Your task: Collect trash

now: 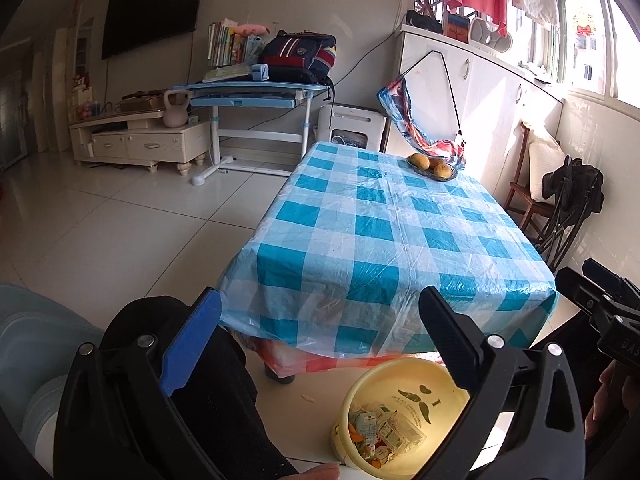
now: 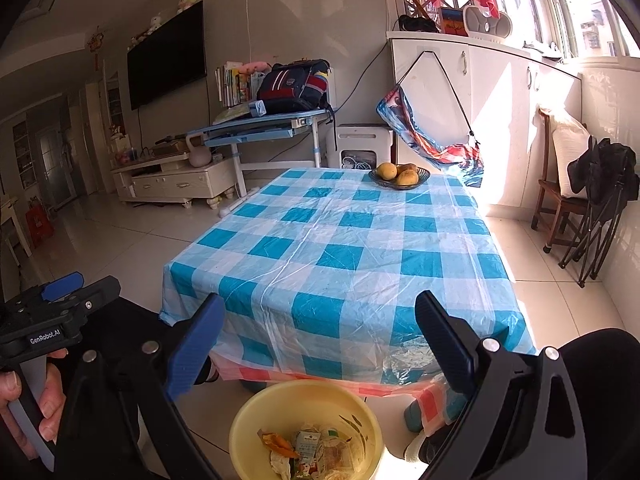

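Left tongs (image 1: 320,344) and right tongs (image 2: 320,344): both spread wide, nothing held. Left tongs also show at the left edge of the right-wrist view.

Yellow bin (image 2: 256,424) sits on the floor just in front of the tabletop's near edge, below both tongs. Inside the bin: trash (image 2: 312,452), namely small cartons, wrappers and orange peel-like scraps, piled at the bottom. In the left-wrist view the bin (image 1: 384,384) has a mustache print on its inner wall.

Tabletop (image 2: 344,248) behind the bin carries a blue-white checked plastic cover. At its far end is a dark bowl (image 2: 424,178) holding yellow-orange fruit (image 2: 387,170), three or four pieces; exact count unclear.
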The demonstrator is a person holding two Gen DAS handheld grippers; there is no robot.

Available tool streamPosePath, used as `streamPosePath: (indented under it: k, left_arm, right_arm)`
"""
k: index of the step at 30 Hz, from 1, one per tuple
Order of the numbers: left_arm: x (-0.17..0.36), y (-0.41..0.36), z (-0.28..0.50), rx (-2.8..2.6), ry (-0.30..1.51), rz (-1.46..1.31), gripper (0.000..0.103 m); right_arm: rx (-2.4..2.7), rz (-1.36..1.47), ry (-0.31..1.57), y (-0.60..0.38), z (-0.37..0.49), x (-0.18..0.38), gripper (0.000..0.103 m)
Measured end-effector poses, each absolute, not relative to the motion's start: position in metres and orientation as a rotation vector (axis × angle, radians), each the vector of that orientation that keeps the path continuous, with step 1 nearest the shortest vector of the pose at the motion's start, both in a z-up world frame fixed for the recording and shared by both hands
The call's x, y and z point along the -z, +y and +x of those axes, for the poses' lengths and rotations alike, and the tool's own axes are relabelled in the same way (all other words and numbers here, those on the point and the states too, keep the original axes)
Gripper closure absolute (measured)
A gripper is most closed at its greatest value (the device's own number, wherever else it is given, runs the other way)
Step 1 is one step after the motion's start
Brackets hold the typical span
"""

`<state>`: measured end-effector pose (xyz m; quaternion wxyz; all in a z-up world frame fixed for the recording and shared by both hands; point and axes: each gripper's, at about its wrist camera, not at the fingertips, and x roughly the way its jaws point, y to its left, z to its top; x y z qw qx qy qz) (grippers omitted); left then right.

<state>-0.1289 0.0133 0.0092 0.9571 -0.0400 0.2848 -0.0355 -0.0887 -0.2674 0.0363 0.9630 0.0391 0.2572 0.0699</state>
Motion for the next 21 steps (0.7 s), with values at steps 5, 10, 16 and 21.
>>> streamPosePath:
  k: [5,10,16,21]
  left_arm:
    - [-0.0096,0.0074,-0.1295,0.079,0.577,-0.054,0.007]
    - [-0.009,0.0048,-0.129,0.076,0.577,-0.041,0.007]
    - [-0.008,0.0036,-0.1287,0.068,0.577,-0.035,0.007]
    - [-0.0073,0.0038,-0.1284,0.062,0.576,-0.033,0.007]
  right_arm:
    - [-0.127,0.09,0.502,-0.2708,-0.0896,-0.0395,0.011]
    - [-0.119,0.095,0.481,-0.2728,-0.0912,-0.042,0.01]
    - [-0.124,0.077,0.471,-0.2696,-0.0921,-0.0428,0.01]
    - [-0.127,0.056,0.463,-0.265,-0.0929,-0.0438,0.009]
